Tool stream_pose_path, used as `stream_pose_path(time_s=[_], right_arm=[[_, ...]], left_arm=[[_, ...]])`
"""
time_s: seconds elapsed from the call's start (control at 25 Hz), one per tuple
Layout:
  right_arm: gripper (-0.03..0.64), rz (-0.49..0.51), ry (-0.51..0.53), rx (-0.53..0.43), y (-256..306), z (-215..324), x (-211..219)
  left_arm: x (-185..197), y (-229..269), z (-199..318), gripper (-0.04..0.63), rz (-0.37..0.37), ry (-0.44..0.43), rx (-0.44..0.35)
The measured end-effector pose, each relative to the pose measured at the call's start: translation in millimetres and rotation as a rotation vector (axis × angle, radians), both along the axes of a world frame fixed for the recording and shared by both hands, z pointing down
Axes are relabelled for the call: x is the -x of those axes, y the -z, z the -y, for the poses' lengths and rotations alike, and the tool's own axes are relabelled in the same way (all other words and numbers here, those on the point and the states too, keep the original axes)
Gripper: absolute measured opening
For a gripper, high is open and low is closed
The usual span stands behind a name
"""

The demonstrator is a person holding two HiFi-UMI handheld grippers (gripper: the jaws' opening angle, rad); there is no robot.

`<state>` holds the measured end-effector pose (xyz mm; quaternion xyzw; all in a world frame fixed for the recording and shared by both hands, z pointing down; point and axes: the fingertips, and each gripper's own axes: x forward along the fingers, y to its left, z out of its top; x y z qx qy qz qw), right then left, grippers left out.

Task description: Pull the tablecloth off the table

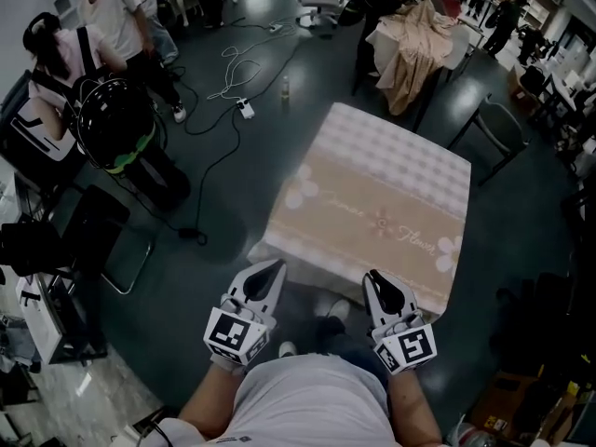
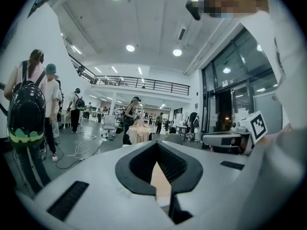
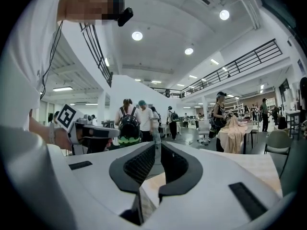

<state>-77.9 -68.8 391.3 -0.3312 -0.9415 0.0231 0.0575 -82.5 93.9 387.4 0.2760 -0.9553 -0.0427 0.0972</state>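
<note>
Both of my hand-held grippers are clamped shut on the near hem of the tablecloth (image 1: 382, 203). The left hand-held gripper (image 1: 276, 266) bites close to the near left corner, and the right hand-held gripper (image 1: 374, 277) grips further right along the same edge. In each gripper view beige fabric shows pinched between the closed jaws. The cloth lies spread over the tabletop, covering it to every edge, and its near side hangs down just ahead of my shoe (image 1: 287, 349). Bare dark floor (image 1: 233, 212) opens to the left of the table as far as a black chair (image 1: 112, 240) and a person with a black backpack (image 1: 112, 119). Cables (image 1: 237, 68) and a small bottle (image 1: 285, 89) lie on the floor beyond the far left corner. A grey chair (image 1: 503, 133) stands just off the far right corner. Well beyond the far edge is a second table draped in tan cloth (image 1: 419, 40).
</note>
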Motion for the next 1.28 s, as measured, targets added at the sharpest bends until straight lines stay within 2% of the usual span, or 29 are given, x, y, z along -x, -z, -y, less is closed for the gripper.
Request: stream_pose_path(time_s=[0.36,0.64,0.88,1.16,1.2,1.28], right_arm=[[0.028,-0.03,0.055,0.013,-4,25,77],[0.028,-0.058,0.084,0.03,-17,56,123],[0.028,-0.082,0.113,0.042,-30,83,154],[0.028,-0.175,0.13,0.094,-42,102,166],[0.028,-0.179,0.127,0.094,-45,104,167],[0.028,-0.193,0.126,0.085,-52,105,169]], left_arm=[[69,-10,8,-0.002,-0.05,0.102,0.04],[110,-35,15,-0.002,-0.117,0.194,0.102],[129,-62,10,-0.001,-0.187,0.264,0.155],[124,-106,-12,0.003,-0.292,0.334,0.197],[125,-114,-17,0.015,-0.311,0.339,0.197],[126,-132,-27,0.11,-0.342,0.357,0.197]])
